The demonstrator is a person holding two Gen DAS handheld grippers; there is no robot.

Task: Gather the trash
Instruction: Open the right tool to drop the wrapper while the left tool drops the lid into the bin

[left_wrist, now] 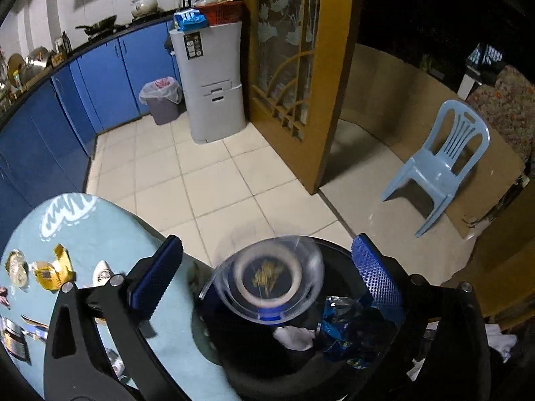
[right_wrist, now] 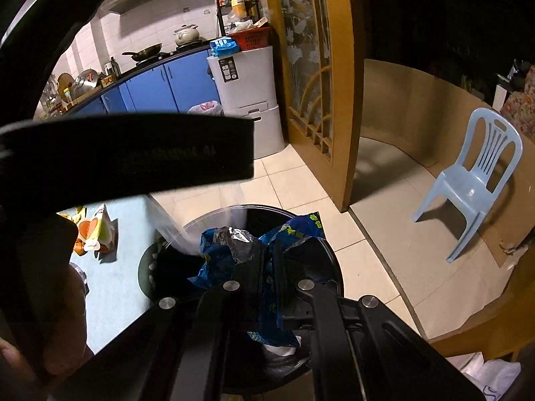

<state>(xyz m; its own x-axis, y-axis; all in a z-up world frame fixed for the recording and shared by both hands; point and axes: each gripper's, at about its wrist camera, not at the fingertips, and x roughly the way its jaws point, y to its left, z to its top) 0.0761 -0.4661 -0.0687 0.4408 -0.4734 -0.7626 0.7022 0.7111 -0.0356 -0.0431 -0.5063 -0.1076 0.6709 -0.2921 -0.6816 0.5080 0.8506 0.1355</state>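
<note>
1. Clear plastic bowl [left_wrist: 267,280] hung blurred between the left gripper's [left_wrist: 267,274] wide-spread jaws, touching neither pad, above the black bin [left_wrist: 334,361].
2. Right gripper [right_wrist: 269,267] had its jaws pressed together on a blue foil wrapper [right_wrist: 234,244], over the same bin.
3. More wrappers [left_wrist: 50,270] lay on the pale blue table [left_wrist: 107,234].

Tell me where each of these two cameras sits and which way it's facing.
Left wrist: on the left gripper, angled down at a clear bowl blurred over the black bin; its blue pads stand wide open.
Right wrist: on the right gripper, angled down at the same bin, shut on a blue wrapper; the left gripper's black body and a hand show left.
Both share the bin, bowl, blue chair, grey cabinet and teal table.
</note>
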